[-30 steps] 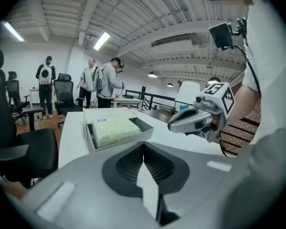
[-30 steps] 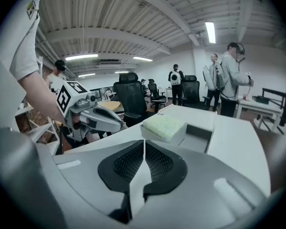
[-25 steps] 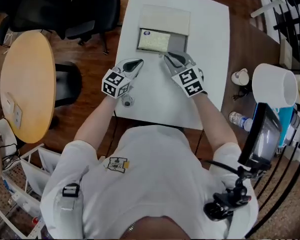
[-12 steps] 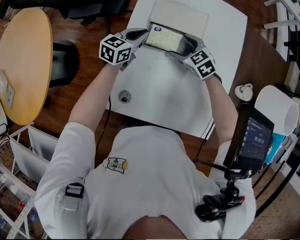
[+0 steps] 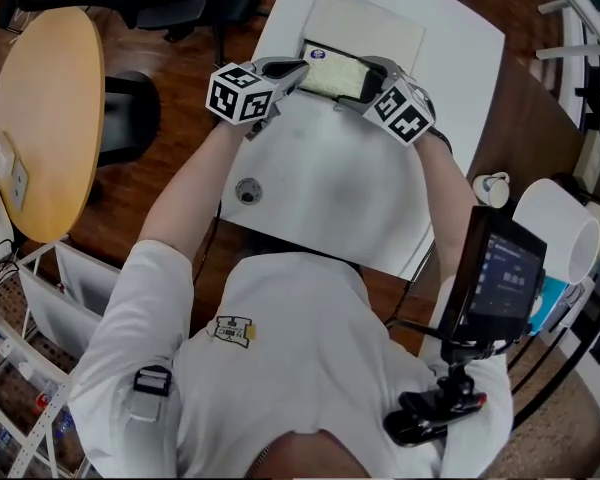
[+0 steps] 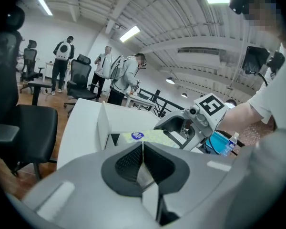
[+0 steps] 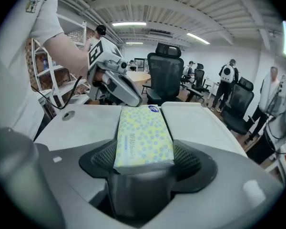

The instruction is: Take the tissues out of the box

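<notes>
Working near to far: closest to us the white tabletop [image 5: 330,188] is lying mostly bare, a small round grommet [image 5: 247,190] sitting in it, and both forearms are reaching across it toward the box [image 5: 365,23] at the far side. The left gripper [image 5: 298,68] is sitting at the left end of the tissue pack [image 5: 335,73] with its pads pressed together; we're seeing nothing between them, only the pack's blue sticker [image 6: 138,136] just past the tips. The right gripper [image 5: 372,76] is straddling the pack's right end, its jaws spread wide and closing, with the yellow dotted pack filling the gap between them. The pads are sitting right at its long sides, but we're not seeing the wrapper squeezed in. The pack is lying flat in the open box, not yet out, with the box lid folded back beyond it. Farther off, office chairs [image 7: 168,73] and a few standing people [image 6: 62,66] are showing. We're judging this as the grasp step. The next move is probably calling for the right jaws to finish clamping the pack's end. Then comes a lift high enough to clear the box walls. The left gripper likely needs to open if it's going to share the load.
</notes>
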Demonstrator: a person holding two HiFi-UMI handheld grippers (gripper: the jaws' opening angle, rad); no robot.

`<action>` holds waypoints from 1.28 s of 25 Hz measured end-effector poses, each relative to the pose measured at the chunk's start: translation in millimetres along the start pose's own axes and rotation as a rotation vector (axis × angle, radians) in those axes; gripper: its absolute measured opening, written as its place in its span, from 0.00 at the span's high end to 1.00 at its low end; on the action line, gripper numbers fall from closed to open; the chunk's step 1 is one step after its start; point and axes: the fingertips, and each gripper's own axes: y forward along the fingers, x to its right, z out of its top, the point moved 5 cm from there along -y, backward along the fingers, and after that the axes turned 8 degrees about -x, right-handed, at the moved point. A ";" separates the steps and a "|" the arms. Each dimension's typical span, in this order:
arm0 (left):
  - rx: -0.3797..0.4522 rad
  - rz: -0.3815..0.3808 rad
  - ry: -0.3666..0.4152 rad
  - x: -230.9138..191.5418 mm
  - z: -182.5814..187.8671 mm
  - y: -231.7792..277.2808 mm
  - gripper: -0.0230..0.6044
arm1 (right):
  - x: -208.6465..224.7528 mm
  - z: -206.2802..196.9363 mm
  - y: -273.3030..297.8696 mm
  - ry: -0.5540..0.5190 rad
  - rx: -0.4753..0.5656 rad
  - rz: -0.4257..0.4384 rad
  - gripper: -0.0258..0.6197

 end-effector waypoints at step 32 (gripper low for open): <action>0.123 -0.219 0.035 148.7 -75.6 -91.1 0.96 | -192.1 -20.2 -106.2 0.117 0.061 -0.206 0.45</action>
